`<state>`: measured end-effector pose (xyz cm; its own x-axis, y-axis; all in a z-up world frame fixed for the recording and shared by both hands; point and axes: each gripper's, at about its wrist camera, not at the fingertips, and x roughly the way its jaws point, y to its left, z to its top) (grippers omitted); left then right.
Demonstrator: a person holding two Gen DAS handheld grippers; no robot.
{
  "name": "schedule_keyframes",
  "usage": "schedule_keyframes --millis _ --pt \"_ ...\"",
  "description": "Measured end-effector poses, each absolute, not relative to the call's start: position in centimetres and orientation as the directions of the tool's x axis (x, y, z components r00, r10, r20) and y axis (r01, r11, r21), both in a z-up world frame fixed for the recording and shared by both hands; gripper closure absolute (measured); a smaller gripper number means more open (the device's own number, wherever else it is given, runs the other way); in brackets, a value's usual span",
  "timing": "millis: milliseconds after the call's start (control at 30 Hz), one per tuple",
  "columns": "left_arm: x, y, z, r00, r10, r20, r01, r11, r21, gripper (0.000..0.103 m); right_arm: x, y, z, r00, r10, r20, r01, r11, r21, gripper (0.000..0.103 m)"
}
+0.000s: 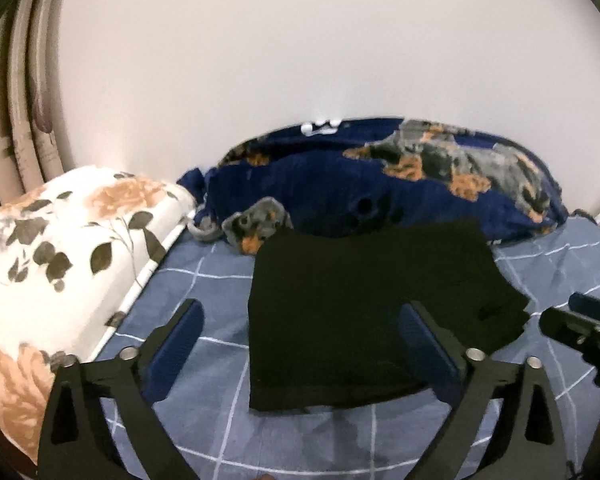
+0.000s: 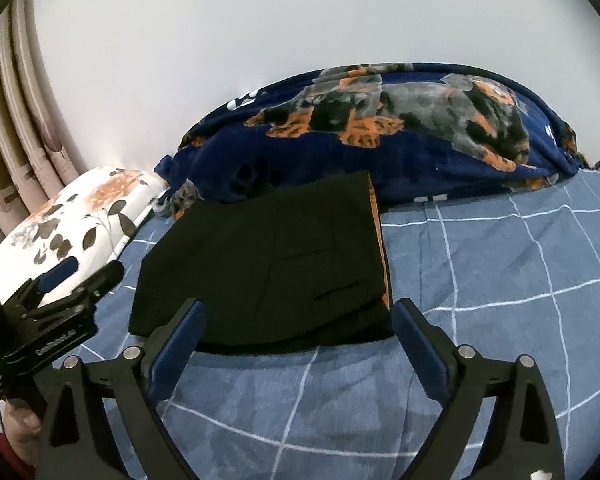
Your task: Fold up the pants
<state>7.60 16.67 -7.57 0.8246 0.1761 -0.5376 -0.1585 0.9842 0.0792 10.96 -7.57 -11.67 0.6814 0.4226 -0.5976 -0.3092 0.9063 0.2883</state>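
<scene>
Black pants lie folded into a compact rectangle on the blue checked bedsheet. My left gripper is open and holds nothing, its fingers spread wide over the near left part of the fold. The right wrist view shows the same pants, with an orange inner edge along their right side. My right gripper is open too, its fingers straddling the near edge without touching the cloth. The right gripper shows at the right edge of the left wrist view, and the left gripper at the left of the right wrist view.
A white floral pillow lies to the left of the pants. A bunched navy blanket with a dog print runs along the wall behind them. Beige curtains hang at the far left. Bare bedsheet stretches to the right.
</scene>
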Motion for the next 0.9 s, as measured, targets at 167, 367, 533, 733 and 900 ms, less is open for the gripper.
schedule_keyframes --millis 167,367,533,733,900 --pt "5.9 16.5 -5.4 0.849 0.167 -0.502 -0.164 0.985 0.051 0.0 9.9 -8.0 -11.0 0.689 0.422 -0.589 -0.312 0.906 0.285 0.008" --pt "4.7 16.2 -3.7 0.861 0.158 -0.484 -0.155 0.987 0.045 0.0 8.8 -8.3 -9.9 0.697 0.429 -0.575 -0.324 0.903 0.282 0.007" --pt "3.6 15.8 -2.5 0.872 0.14 -0.469 -0.14 0.99 0.034 0.0 8.1 -8.4 -9.3 0.702 0.431 -0.566 -0.328 0.902 0.281 0.006" --pt "3.1 15.2 -1.8 0.875 0.138 -0.463 -0.132 0.99 0.045 0.0 7.6 -8.7 -8.7 0.706 0.435 -0.558 -0.326 0.9 0.289 0.005" --pt "2.7 14.9 -1.5 0.878 0.132 -0.461 -0.124 0.991 0.047 0.0 7.1 -9.0 -8.2 0.713 0.432 -0.552 -0.322 0.902 0.288 0.005"
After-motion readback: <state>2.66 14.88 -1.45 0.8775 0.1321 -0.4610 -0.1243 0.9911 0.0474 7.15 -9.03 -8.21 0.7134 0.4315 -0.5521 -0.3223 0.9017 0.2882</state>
